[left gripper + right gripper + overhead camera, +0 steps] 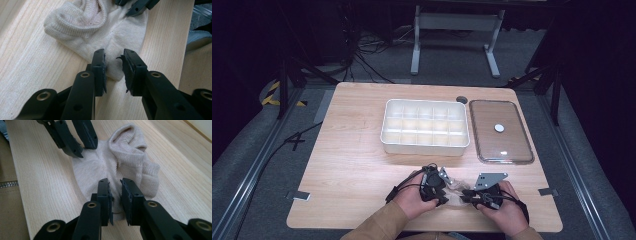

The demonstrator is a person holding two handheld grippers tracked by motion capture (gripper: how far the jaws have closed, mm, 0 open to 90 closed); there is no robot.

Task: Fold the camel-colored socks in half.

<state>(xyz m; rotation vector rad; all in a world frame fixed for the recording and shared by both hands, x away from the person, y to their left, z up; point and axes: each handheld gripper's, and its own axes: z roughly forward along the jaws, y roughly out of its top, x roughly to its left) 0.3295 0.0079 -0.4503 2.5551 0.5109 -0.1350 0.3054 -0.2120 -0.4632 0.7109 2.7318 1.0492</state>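
With both the left gripper (114,71) and right gripper (115,200) spread over the sock's (120,165) edges — not pinching — closing too high could miss the fabric at frame centre.

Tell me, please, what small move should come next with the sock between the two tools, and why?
Probably close both tools on the sock. It lies crumpled on the table, and each tool stands at one of its ends: the left tool and the right tool each have jaws parted over the fabric edge, pads not pressing. The compartment tray waits beyond, so a grip seems needed first.
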